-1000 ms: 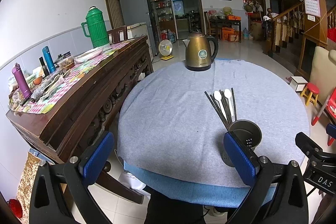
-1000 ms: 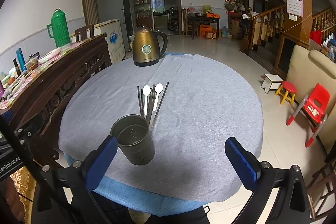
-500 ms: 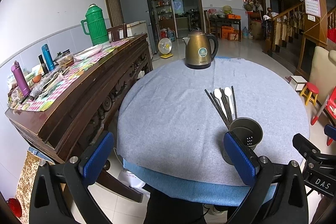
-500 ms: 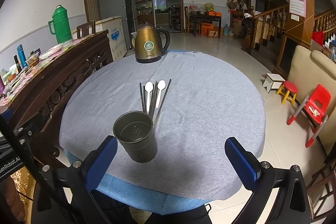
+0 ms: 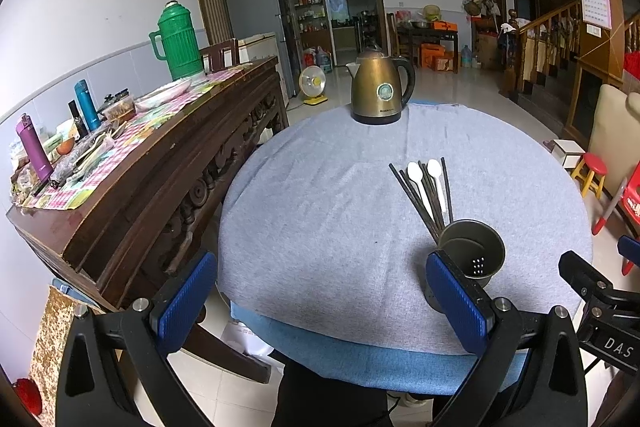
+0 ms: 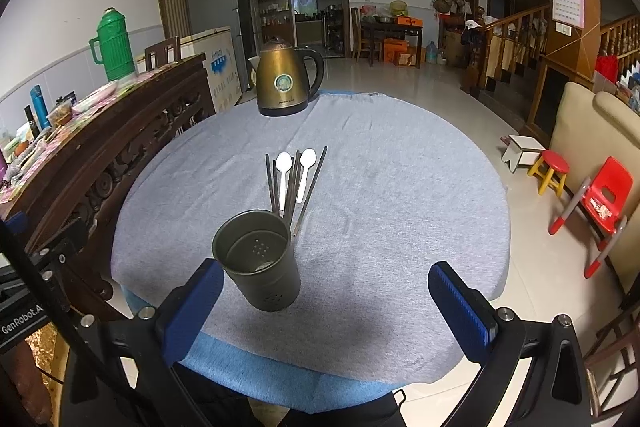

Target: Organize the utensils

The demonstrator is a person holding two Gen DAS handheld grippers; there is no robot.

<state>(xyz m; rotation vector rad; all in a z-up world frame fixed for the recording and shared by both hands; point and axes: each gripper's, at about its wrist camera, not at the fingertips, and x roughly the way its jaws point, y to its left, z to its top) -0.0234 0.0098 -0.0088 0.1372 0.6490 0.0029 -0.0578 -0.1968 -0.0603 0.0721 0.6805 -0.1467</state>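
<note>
Standing near table edge point(image 6: 472, 343): holder point(image 6: 260, 263), chopsticks point(image 6: 294, 183) behind.

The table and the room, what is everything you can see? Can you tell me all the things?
table: one, round, grey cloth over blue, centre
holder cup: one, dull metal, empty, near edge of the table
spoons: two, white, lying flat behind the holder cup
chopsticks: several, dark, lying among the spoons; exact count unclear
kettle: one, bronze, far side of the table
sideboard: one, dark wood, cluttered, left of the table
thermos: one, green, on the sideboard
small chair: one, red, floor at right
stool: one, red and yellow, beside the small chair
left gripper: blue pads, open, empty
right gripper: blue pads, open, empty
</note>
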